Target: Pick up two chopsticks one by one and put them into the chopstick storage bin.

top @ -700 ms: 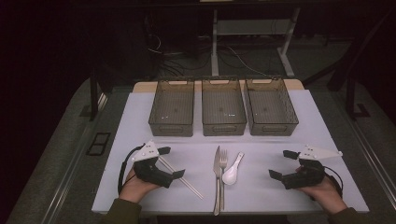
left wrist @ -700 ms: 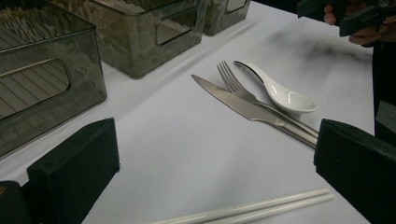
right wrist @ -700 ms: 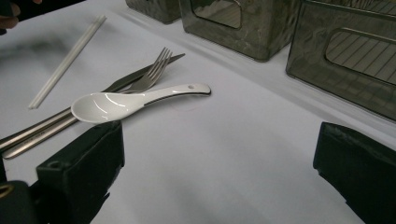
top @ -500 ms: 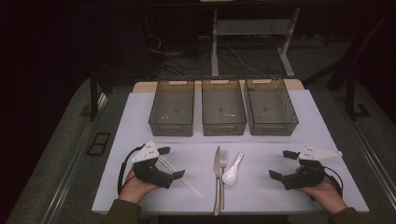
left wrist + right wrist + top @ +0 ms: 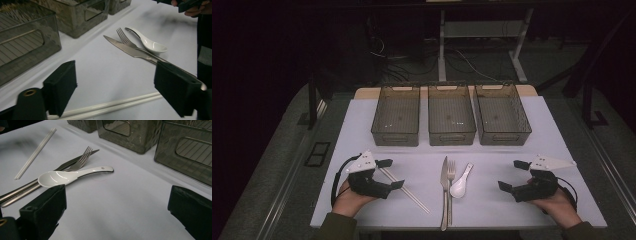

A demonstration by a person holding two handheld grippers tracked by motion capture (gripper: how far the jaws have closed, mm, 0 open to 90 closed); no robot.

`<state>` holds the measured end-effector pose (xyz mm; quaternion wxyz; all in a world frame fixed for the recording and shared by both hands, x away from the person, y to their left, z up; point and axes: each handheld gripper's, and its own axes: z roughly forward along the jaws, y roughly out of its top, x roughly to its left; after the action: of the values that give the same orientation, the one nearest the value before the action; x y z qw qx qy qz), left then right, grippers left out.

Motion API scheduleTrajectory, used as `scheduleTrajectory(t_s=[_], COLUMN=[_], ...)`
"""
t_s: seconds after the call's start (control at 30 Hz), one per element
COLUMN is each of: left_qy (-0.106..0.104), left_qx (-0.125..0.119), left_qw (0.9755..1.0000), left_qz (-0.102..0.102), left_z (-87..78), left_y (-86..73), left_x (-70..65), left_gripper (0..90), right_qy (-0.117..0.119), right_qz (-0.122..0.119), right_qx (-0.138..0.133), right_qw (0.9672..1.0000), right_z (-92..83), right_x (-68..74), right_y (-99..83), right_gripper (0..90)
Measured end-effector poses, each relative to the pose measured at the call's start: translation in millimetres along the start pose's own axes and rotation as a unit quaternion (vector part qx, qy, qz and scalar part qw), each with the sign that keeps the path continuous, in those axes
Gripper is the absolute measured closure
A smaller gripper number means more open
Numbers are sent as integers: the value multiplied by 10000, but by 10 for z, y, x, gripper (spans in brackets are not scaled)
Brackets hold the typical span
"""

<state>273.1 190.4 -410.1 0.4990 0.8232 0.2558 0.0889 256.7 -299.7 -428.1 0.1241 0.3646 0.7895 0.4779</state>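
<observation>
In the high view my left claw (image 5: 388,174) covers the near ends of the chopsticks (image 5: 408,190), at lower left of the frame. The knife (image 5: 444,192) runs off the bottom edge there. In the left claw view my own jaw hides the knife and fork handles at lower right, and the leftmost bin (image 5: 22,37) is cut by the left edge. In the right claw view the bins' tops are cropped by the upper edge, and the handles leave at the left.
</observation>
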Motion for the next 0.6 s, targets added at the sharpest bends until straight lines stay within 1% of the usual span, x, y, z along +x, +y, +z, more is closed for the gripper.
scheduleTrajectory(t_s=[0.03, 0.13, 0.27, 0.3, 0.33, 0.43, 0.47, 0.5, 0.53, 0.57, 0.6], left_qy=[-47, -165, -385, -456, -525, -625, -625, -673, -700, -721, -738], left_qx=[37, 111, 238, 298, 342, 558, 558, 632, 645, 711, 742], left_qw=[10000, 9998, 9990, 9985, 9980, 9964, 9964, 9956, 9954, 9947, 9944], left_qz=[-10, -14, 33, 68, 72, 139, 139, 149, 135, 167, 175], left_z=[4, 15, 48, 55, 71, 121, 121, 136, 150, 158, 170], left_y=[-9, -28, -39, -39, -44, -51, -51, -50, -51, -49, -50], left_x=[-1, 0, -5, -8, -20, -53, -53, -58, -70, -72, -77], left_gripper=[239, 340, 502, 502, 606, 728, 760, 793, 817, 844, 844], right_qy=[-11, -8, -2, -2, -5, 6, 6, 6, 6, 6, 6], right_qz=[2, -17, 10, 10, 0, -6, -6, 3, -6, -11, -11], right_qx=[6, 11, 7, 7, 18, 24, 24, 36, 41, 49, 49], right_qw=[10000, 10000, 10000, 10000, 10000, 10000, 10000, 10000, 10000, 10000, 10000], right_z=[-3, -11, -14, -14, -2, 7, 7, 13, 18, 21, 21], right_x=[-4, -2, -6, -6, -14, -18, -18, -17, -18, -17, -17], right_y=[-2, -4, -3, -3, -3, 1, 1, 4, 5, 4, 4], right_gripper=[18, 18, 18, 18, 18, 18, 18, 18, 18, 18, 18])
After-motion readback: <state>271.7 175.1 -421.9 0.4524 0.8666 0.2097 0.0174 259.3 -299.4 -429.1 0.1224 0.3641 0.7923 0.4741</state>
